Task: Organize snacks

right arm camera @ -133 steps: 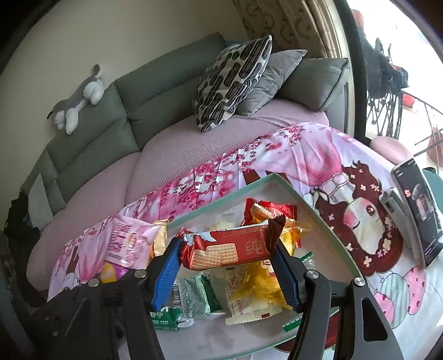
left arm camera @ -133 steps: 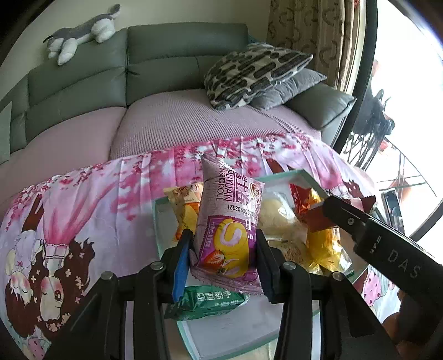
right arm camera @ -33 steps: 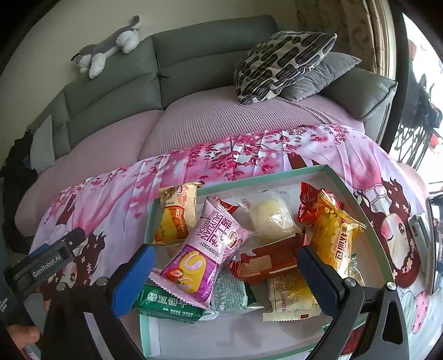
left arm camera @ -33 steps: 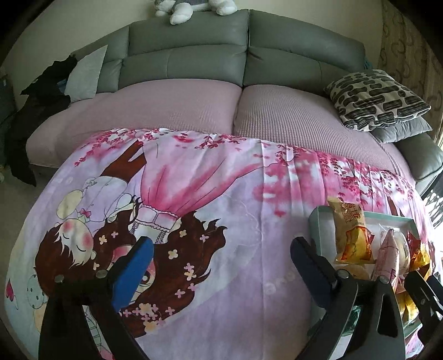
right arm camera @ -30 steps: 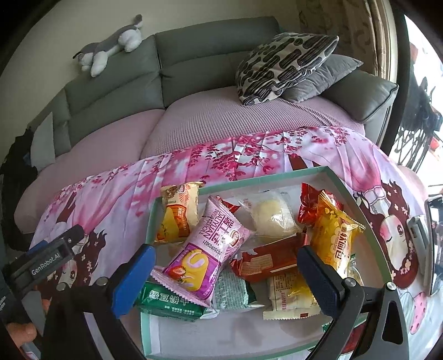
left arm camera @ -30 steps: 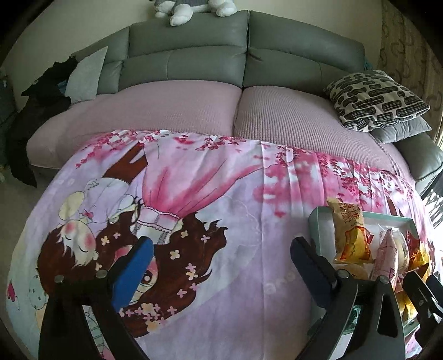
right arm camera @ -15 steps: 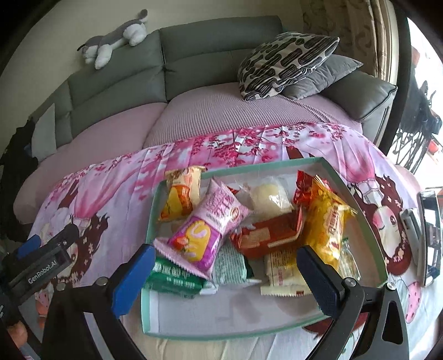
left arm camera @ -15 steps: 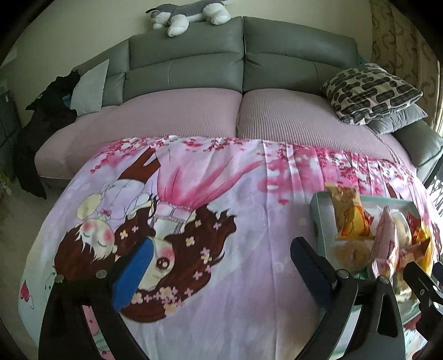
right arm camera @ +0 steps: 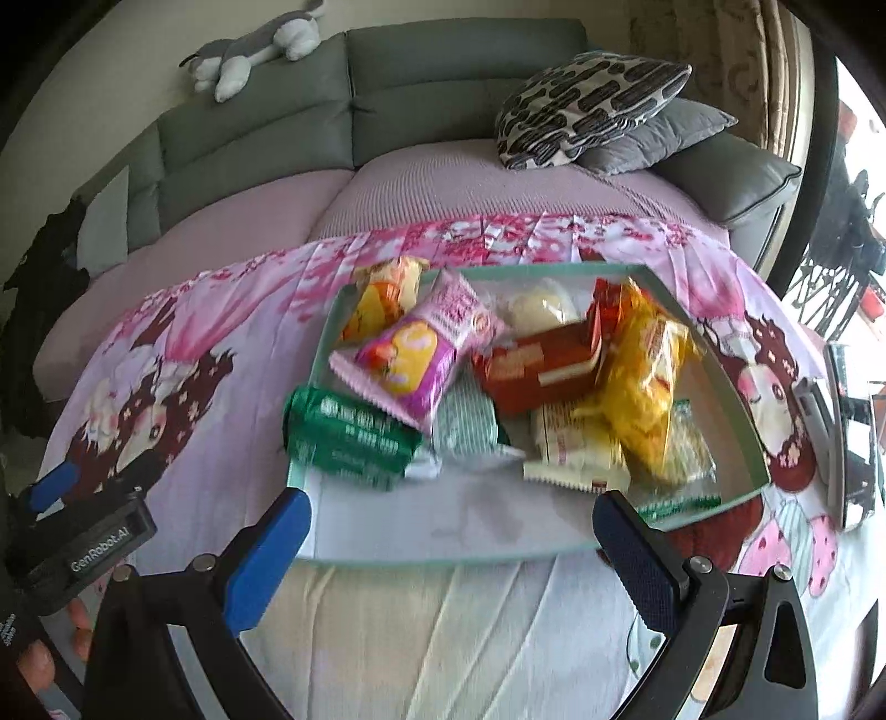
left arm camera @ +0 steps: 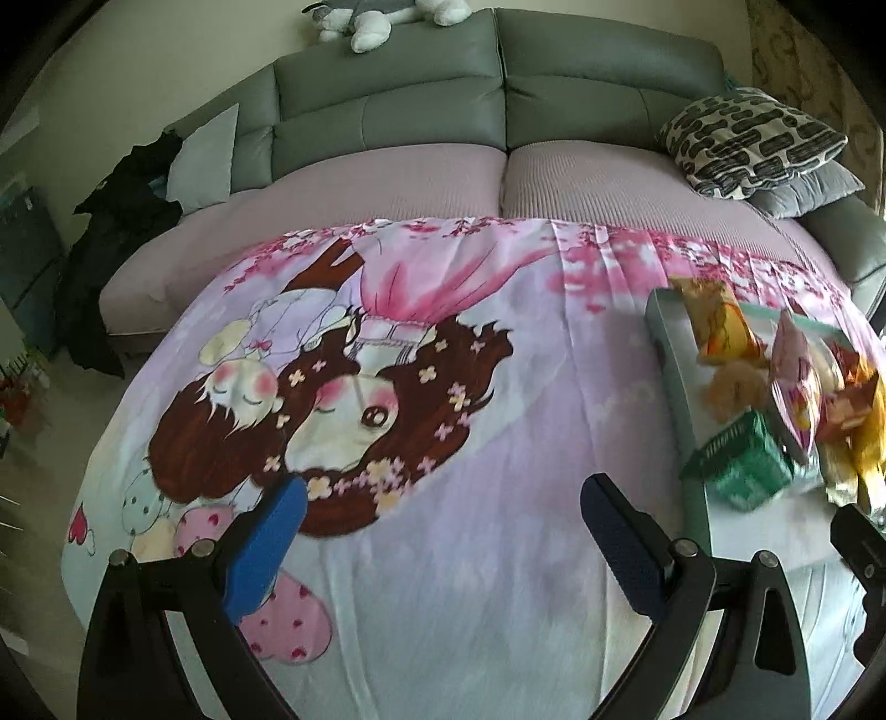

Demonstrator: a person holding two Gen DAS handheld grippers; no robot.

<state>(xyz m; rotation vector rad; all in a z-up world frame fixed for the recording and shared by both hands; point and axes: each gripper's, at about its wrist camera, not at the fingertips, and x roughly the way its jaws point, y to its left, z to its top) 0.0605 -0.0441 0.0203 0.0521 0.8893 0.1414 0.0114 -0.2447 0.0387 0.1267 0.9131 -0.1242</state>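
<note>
A green-rimmed tray (right arm camera: 742,410) on the cartoon tablecloth holds several snack packets: a pink-purple roll packet (right arm camera: 421,346), a red biscuit packet (right arm camera: 537,365), a yellow packet (right arm camera: 642,371) and a green packet (right arm camera: 343,437). My right gripper (right arm camera: 451,545) is open and empty, just in front of the tray's near rim. My left gripper (left arm camera: 440,540) is open and empty over bare cloth, left of the tray (left arm camera: 673,354). The pink packet (left arm camera: 794,387) shows at the right edge of the left wrist view.
A grey sofa (left arm camera: 498,111) with pink seat covers stands behind the table, with patterned cushions (right arm camera: 587,105) and a plush toy (right arm camera: 249,50). A phone on a stand (right arm camera: 841,421) sits at the table's right edge. The left gripper's body (right arm camera: 77,537) shows at the right wrist view's lower left.
Both grippers let go of their packets, which now lie in the tray. Over the last second both grippers have drawn back toward me, and the left one has swung left over bare cloth.
</note>
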